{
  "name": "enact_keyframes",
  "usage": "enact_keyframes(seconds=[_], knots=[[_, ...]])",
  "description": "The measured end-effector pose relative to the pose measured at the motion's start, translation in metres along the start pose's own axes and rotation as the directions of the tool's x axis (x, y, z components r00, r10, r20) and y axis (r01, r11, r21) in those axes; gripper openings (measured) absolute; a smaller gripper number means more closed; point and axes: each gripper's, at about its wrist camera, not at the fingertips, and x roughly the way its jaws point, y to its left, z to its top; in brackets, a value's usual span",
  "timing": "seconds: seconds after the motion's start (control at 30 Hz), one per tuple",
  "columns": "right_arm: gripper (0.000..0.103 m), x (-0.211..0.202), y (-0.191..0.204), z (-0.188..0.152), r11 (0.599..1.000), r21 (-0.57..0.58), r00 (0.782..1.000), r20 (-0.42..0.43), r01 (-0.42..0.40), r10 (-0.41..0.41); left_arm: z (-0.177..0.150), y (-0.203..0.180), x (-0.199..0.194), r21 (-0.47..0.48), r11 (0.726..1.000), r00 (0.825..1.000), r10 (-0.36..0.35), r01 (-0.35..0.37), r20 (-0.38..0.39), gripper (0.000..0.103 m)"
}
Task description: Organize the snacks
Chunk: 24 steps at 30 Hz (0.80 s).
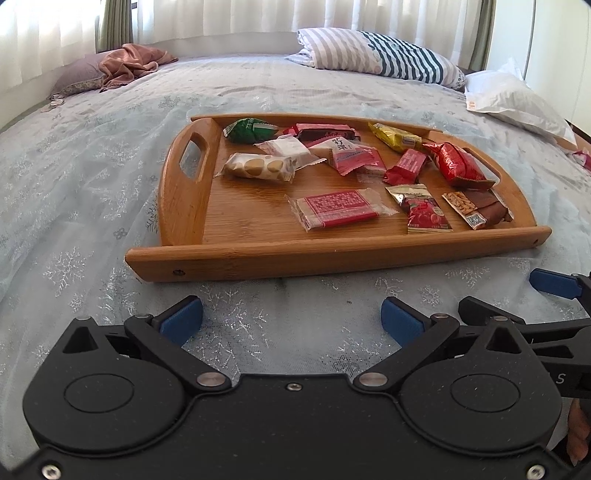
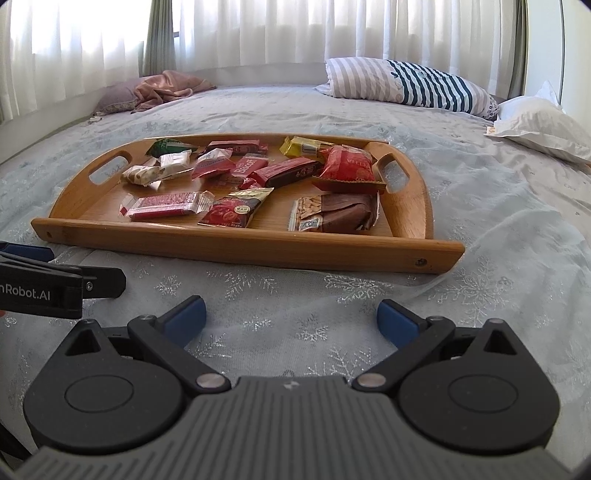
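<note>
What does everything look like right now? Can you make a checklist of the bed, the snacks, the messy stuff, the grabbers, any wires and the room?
Surface: pale blue snowflake-patterned bedspread, wrinkled.
Job's things: curved wooden tray with cut-out handles on the bed, holding about a dozen scattered wrapped snacks, among them a green packet, a puffy red bag and a brown nut bar.
Clutter: crumpled pink cloth, white plastic bag.
Grippers: left gripper and right gripper both open, empty, short of the tray.
Cables: nothing seen.
Surroundings: striped pillow, white curtains.

The tray's near wall hides the bedspread directly behind it.
</note>
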Motion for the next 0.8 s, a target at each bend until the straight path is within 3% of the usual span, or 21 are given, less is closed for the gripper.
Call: enact_keyframes(seconds=[0.8], knots=[[0.103,0.0013,0.0014,0.0004,1.0,-0.007,1.0,-0.004,-0.001,0.0,0.0,-0.0007,0.0018,-0.012,1.0,1.0,0.013,-0.013,-0.001,0.103]])
